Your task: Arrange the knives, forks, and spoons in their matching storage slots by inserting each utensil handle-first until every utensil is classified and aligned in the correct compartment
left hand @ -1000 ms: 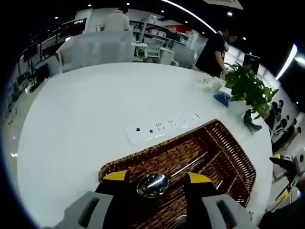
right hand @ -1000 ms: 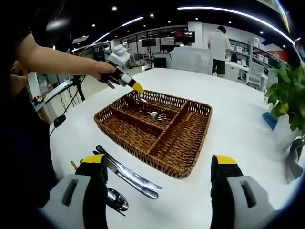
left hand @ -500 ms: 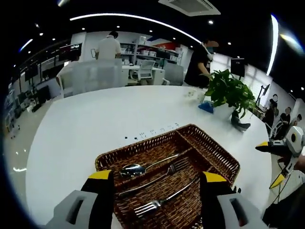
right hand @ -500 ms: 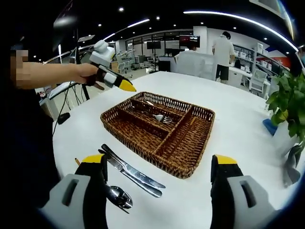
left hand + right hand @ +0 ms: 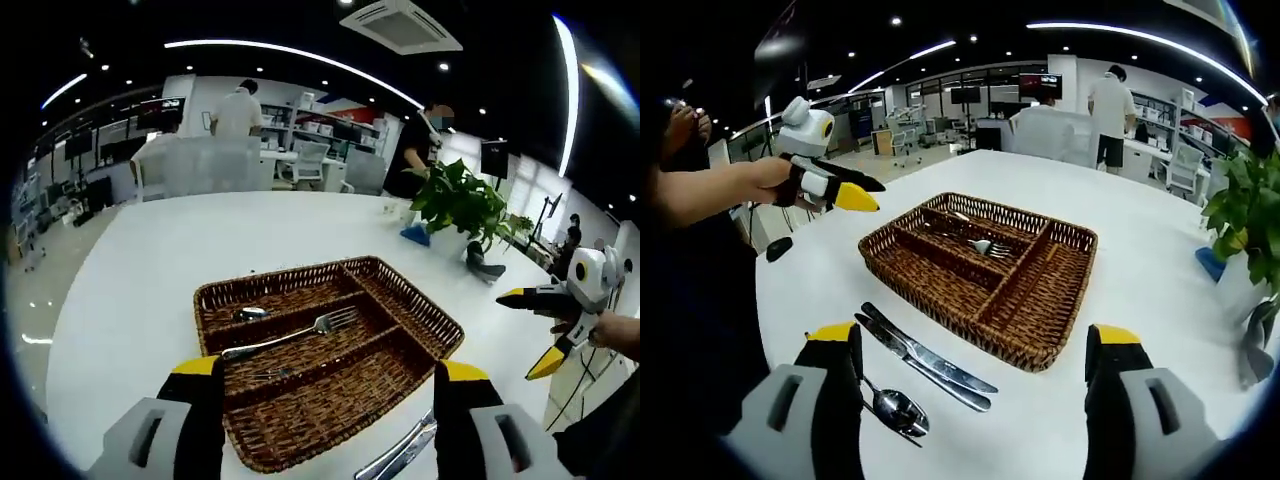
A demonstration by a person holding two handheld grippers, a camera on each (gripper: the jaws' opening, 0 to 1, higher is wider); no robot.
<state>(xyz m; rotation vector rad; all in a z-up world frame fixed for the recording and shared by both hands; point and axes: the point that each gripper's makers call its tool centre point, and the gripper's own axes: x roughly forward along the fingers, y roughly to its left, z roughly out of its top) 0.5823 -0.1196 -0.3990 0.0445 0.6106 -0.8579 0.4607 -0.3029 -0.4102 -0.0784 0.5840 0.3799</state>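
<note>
Left gripper (image 5: 328,385): we hold it released, jaws wide apart, above the near edge of the wicker tray (image 5: 420,312).
Right gripper (image 5: 975,350): released too, jaws spread, gripping nothing.
Tray: mid-surface (image 5: 150,290), divided into compartments.
Fork (image 5: 290,335): lying in a long middle compartment.
Spoon (image 5: 250,314): in the compartment beyond the fork.
Knives (image 5: 925,358): two, side by side on the surface just outside the tray's near edge.
Loose spoon (image 5: 898,408): on the surface beside the knives.
</note>
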